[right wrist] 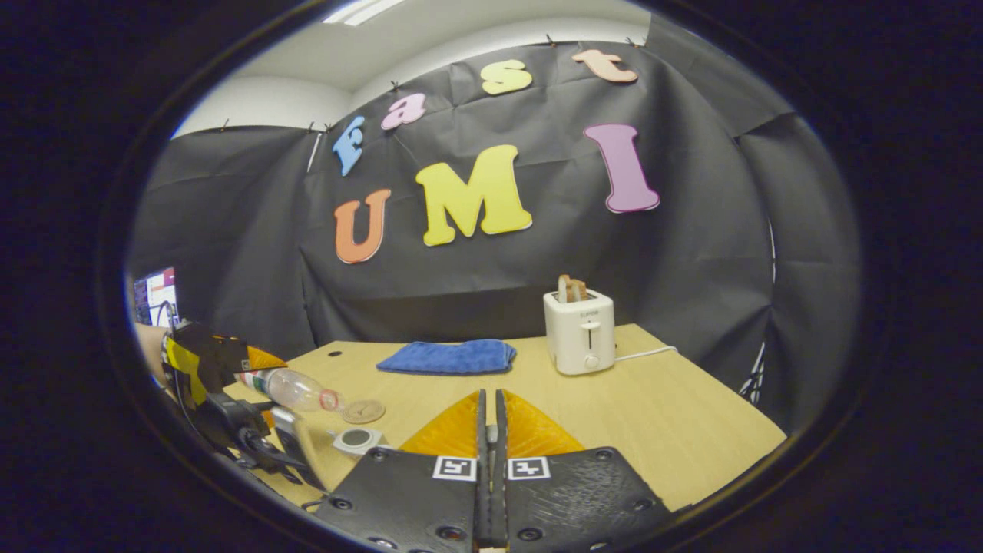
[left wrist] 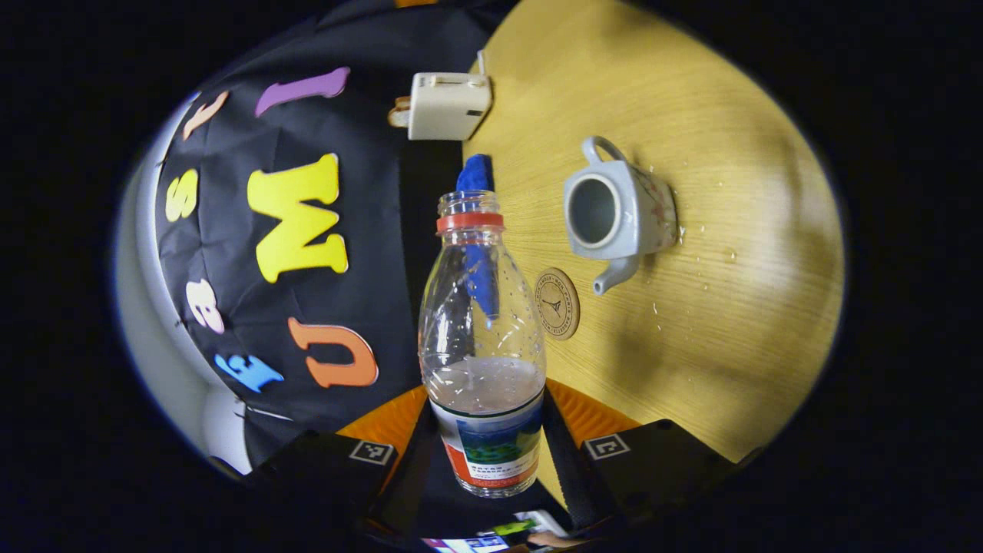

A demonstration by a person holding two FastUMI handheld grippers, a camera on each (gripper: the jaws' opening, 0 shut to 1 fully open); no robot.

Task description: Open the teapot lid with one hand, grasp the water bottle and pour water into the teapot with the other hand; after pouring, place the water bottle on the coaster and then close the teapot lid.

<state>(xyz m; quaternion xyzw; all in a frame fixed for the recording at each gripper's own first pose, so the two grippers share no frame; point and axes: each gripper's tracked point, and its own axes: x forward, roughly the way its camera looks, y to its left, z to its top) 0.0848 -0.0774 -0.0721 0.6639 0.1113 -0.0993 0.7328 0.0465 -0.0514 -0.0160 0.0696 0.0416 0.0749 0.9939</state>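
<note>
My left gripper (left wrist: 488, 434) is shut on the lower, labelled part of a clear water bottle (left wrist: 482, 330) with a red neck ring and no cap; a little water lies in it. Beyond its mouth are a round cork coaster (left wrist: 557, 303) and the white teapot (left wrist: 614, 211), whose top is open. In the right gripper view the bottle (right wrist: 296, 390) lies nearly level above the table, its mouth toward the coaster (right wrist: 362, 412) and teapot (right wrist: 357, 439). My right gripper (right wrist: 489, 418) is shut, raised over the table to the right of the teapot, with nothing showing between its fingers.
A white toaster (right wrist: 580, 330) with bread in it stands at the back of the wooden table (right wrist: 676, 415), and a folded blue cloth (right wrist: 449, 357) lies to its left. Water drops (left wrist: 695, 246) dot the table by the teapot. A hand (right wrist: 150, 346) holds the left gripper.
</note>
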